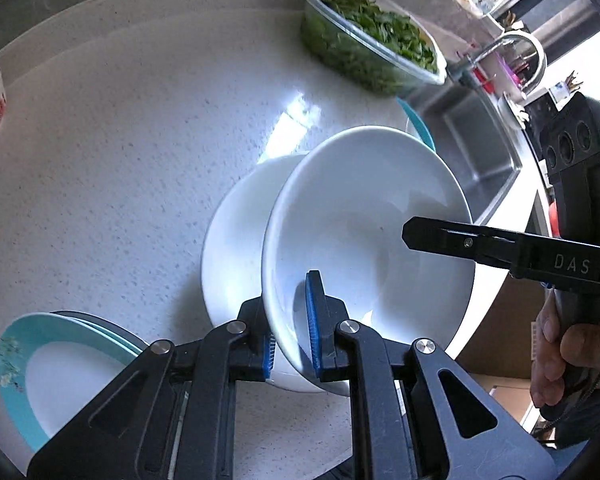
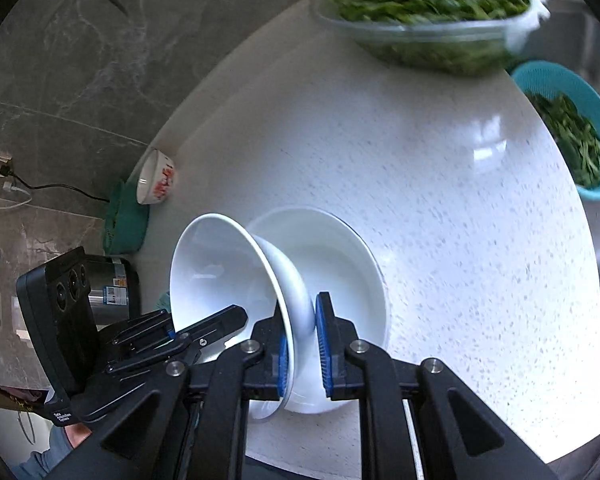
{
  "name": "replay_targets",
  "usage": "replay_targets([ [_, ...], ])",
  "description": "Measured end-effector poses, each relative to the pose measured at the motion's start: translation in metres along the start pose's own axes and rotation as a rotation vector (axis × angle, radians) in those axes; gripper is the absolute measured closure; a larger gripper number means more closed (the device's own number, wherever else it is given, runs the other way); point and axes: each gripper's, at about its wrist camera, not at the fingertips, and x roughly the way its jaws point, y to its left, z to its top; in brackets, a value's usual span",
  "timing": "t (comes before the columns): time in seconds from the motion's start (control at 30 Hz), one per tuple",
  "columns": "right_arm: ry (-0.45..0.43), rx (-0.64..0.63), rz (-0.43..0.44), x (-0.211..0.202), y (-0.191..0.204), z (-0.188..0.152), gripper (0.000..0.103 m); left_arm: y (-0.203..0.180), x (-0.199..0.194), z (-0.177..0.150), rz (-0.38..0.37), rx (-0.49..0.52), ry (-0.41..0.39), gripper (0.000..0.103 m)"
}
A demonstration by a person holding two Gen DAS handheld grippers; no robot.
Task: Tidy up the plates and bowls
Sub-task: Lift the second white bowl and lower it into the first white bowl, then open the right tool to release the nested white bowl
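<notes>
Bowls (image 1: 364,216) in white are carried tilted above the speckled desk (image 1: 140,140), one rim pinched in the left claw (image 1: 292,340), the other in the right claw (image 2: 304,344); a knock between them risks chipping or slipping.

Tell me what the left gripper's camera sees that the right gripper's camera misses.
Only the left wrist view shows the stack of teal-rimmed plates, the sink with its faucet, and the hand holding the other tool.

Only the right wrist view shows the teal colander of greens, the green basket and the wall socket.

Both show two white bowls held rim to rim, one clamped in the left gripper, one in the right gripper, plus the clear container of greens and the red-patterned bowl on the speckled counter.
</notes>
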Motion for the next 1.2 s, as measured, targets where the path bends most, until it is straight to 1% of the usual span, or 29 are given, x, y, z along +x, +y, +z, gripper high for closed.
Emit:
replay_targets([
  [0.1,0.015,0.006,-0.006,0.006,-0.006,-0.005,0.088,-0.005,0.009,-0.003,0.022,0.008,0.012,0.092],
  [0.27,0.039,0.021,-0.011,0.015,-0.016,-0.010,0.088,-0.001,0.023,-0.004,0.055,0.016,0.025,0.092],
  [0.43,0.059,0.011,-0.032,0.029,-0.014,-0.009,0.088,0.004,0.038,0.001,0.074,0.005,0.035,0.091],
  [0.6,0.069,-0.012,-0.063,0.045,-0.004,-0.007,0.088,0.007,0.055,0.008,0.090,-0.015,0.036,0.090],
  [0.63,0.070,-0.014,-0.065,0.046,-0.003,-0.007,0.088,0.006,0.055,0.009,0.095,-0.016,0.026,0.089],
  [0.9,0.067,-0.051,-0.097,0.052,0.002,-0.005,0.089,0.010,0.051,0.012,0.107,-0.020,0.008,0.087],
  [1.0,0.066,-0.053,-0.099,0.053,0.004,-0.005,0.090,0.013,0.046,0.009,0.082,-0.032,-0.006,0.082],
  [1.07,0.065,-0.058,-0.106,0.053,0.004,-0.006,0.092,0.013,0.043,0.006,0.075,-0.036,-0.009,0.081],
  [1.17,0.063,-0.072,-0.121,0.053,0.005,-0.008,0.092,0.013,0.041,0.005,0.070,-0.037,-0.015,0.079],
  [1.2,0.063,-0.071,-0.121,0.053,0.005,-0.008,0.092,0.013,0.040,0.004,0.063,-0.039,-0.016,0.076],
])
